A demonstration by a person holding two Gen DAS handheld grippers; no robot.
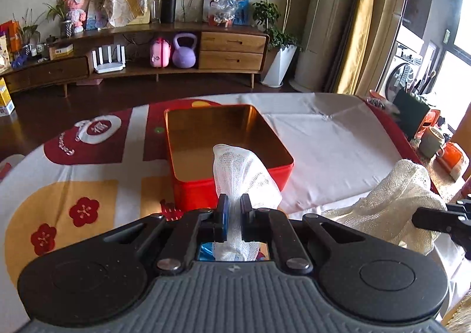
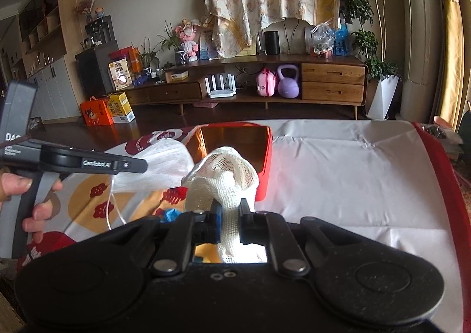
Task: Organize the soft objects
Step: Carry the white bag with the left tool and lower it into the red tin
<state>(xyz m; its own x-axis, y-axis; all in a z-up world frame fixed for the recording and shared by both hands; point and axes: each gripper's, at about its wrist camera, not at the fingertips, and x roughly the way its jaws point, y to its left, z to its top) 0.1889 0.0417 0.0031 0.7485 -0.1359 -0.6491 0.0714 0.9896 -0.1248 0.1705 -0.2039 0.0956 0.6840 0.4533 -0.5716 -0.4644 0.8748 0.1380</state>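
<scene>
A red tin box (image 1: 188, 186) with a gold inside stands open on the table; it also shows in the right wrist view (image 2: 265, 162). My left gripper (image 1: 234, 206) is shut on a white mesh cloth (image 1: 241, 174), held just in front of the box's near wall. My right gripper (image 2: 229, 215) is shut on a cream mesh cloth (image 2: 226, 174), held before the box's near right corner. The cream cloth (image 1: 391, 203) shows at the right of the left wrist view. The white cloth (image 2: 164, 165) and the left gripper body (image 2: 88, 163) show at the left of the right wrist view.
The table carries a red, white and yellow patterned cloth (image 1: 88, 174) and a white sheet (image 2: 353, 180) on its right half. A blue item (image 2: 172, 215) lies on the table near the right gripper. A wooden TV cabinet (image 1: 176, 50) stands across the dark floor.
</scene>
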